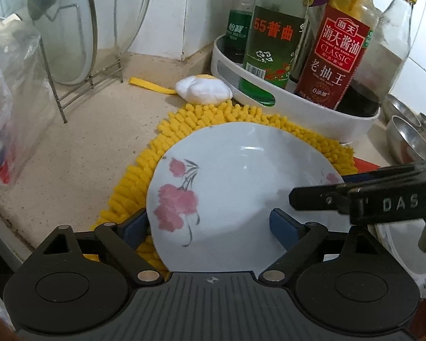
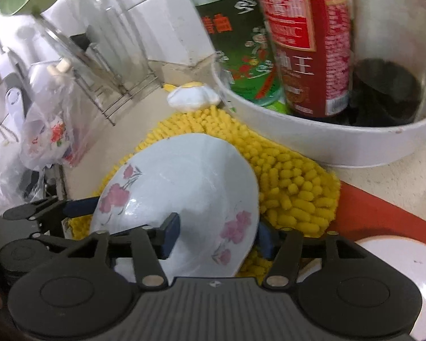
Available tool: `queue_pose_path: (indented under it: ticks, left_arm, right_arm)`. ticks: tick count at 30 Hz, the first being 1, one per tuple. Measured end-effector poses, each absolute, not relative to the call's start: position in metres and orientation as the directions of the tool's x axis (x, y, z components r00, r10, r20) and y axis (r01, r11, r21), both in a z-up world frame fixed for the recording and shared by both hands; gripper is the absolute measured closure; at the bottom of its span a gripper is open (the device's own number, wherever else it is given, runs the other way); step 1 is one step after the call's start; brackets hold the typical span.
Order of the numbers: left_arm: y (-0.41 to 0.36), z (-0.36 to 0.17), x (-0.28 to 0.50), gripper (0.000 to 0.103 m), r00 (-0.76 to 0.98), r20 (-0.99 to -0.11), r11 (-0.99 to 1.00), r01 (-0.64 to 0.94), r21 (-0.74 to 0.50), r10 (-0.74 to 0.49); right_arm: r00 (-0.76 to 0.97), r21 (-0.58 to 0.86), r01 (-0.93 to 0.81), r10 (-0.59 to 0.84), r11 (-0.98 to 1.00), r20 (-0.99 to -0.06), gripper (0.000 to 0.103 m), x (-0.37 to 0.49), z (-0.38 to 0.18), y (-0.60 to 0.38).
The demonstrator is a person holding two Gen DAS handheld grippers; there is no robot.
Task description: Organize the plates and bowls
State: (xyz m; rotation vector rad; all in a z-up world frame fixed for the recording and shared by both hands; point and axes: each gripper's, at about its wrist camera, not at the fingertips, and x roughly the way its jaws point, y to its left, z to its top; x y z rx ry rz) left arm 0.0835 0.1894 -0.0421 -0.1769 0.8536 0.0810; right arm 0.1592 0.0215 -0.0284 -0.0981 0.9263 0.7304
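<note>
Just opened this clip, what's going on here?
A person with tongs in each hand is working on a white flowered plate that lies on a yellow mat on the counter. The left tongs straddle one side of its rim, wide open. The right tongs straddle the opposite side, and their pads do not seem to press on it. So the plate looks ungripped right now. Another plate sits nearby.
</note>
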Motion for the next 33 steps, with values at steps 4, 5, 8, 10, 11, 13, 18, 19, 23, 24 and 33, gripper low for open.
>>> queue_pose_path:
  ticks: [4, 5, 8, 10, 11, 13, 18, 19, 23, 24, 33]
  left_arm:
    - [0.192, -0.037, 0.084, 0.019, 0.652, -0.758, 0.977, -0.174, -0.125, 0.019]
    - [0.193, -0.036, 0.084, 0.021, 0.651, -0.759, 0.976, -0.178, -0.125, 0.022]
    - [0.194, -0.032, 0.083, 0.023, 0.649, -0.76, 0.974, -0.19, -0.121, 0.032]
    - [0.194, -0.029, 0.081, 0.023, 0.653, -0.756, 0.974, -0.193, -0.119, 0.037]
    - [0.194, -0.027, 0.081, 0.023, 0.655, -0.754, 0.974, -0.194, -0.118, 0.039]
    - [0.194, -0.024, 0.08, 0.023, 0.657, -0.753, 0.973, -0.197, -0.122, 0.038]
    - [0.191, -0.017, 0.078, 0.024, 0.668, -0.743, 0.976, -0.191, -0.106, 0.05]
    - [0.19, -0.016, 0.077, 0.024, 0.67, -0.74, 0.976, -0.191, -0.105, 0.052]
    - [0.189, -0.013, 0.075, 0.024, 0.675, -0.736, 0.975, -0.194, -0.106, 0.054]
    - [0.189, -0.012, 0.074, 0.024, 0.677, -0.734, 0.976, -0.193, -0.105, 0.055]
    - [0.184, -0.004, 0.073, 0.024, 0.695, -0.716, 0.979, -0.183, -0.094, 0.061]
  right_arm:
    - [0.39, 0.257, -0.577, 0.539, 0.775, -0.747, 0.052, 0.158, -0.026, 0.015]
    - [0.39, 0.268, -0.572, 0.544, 0.775, -0.743, 0.053, 0.158, -0.026, 0.012]
    - [0.393, 0.273, -0.566, 0.546, 0.778, -0.74, 0.054, 0.155, -0.023, 0.01]
    - [0.397, 0.275, -0.567, 0.55, 0.777, -0.735, 0.054, 0.153, -0.019, 0.009]
    - [0.398, 0.281, -0.565, 0.555, 0.775, -0.731, 0.054, 0.153, -0.017, 0.008]
    - [0.396, 0.294, -0.564, 0.565, 0.772, -0.724, 0.054, 0.152, -0.013, 0.006]
    - [0.415, 0.296, -0.568, 0.577, 0.768, -0.704, 0.054, 0.149, -0.004, 0.004]
    - [0.417, 0.296, -0.567, 0.578, 0.768, -0.701, 0.054, 0.148, -0.002, 0.003]
    - [0.424, 0.298, -0.568, 0.583, 0.767, -0.693, 0.054, 0.146, 0.001, 0.002]
    - [0.425, 0.302, -0.565, 0.585, 0.767, -0.691, 0.054, 0.146, 0.001, 0.001]
    - [0.438, 0.32, -0.559, 0.601, 0.765, -0.669, 0.054, 0.145, 0.01, -0.006]
